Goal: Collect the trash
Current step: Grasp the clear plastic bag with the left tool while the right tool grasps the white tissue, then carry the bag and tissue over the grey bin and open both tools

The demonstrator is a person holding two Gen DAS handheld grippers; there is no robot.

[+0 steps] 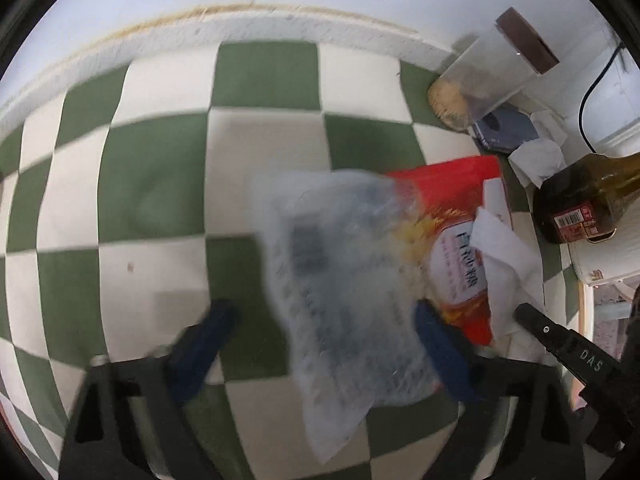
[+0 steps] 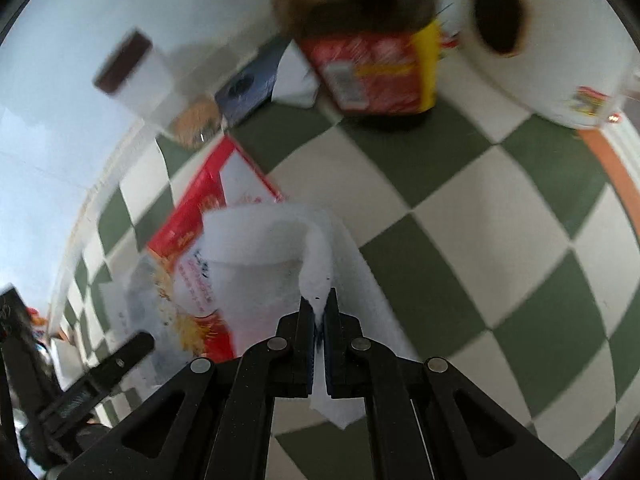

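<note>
Pinching the tissue [image 2: 280, 248], the right claw [image 2: 319, 312] is clamped on its near edge; it is light, limp, tears easily. The left claw [image 1: 324, 336] stands apart around a thin clear bag [image 1: 340, 280], slippery, crumpling; contact unclear through blur.

Matt checked cloth [image 1: 160, 184], filmy clear plastic bag [image 1: 340, 280], glossy red packet [image 1: 456, 216], soft white tissue [image 2: 272, 236].

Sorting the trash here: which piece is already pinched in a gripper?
The white tissue, pinched by the shut right gripper; the clear wrapper sits between open left jaws.
</note>
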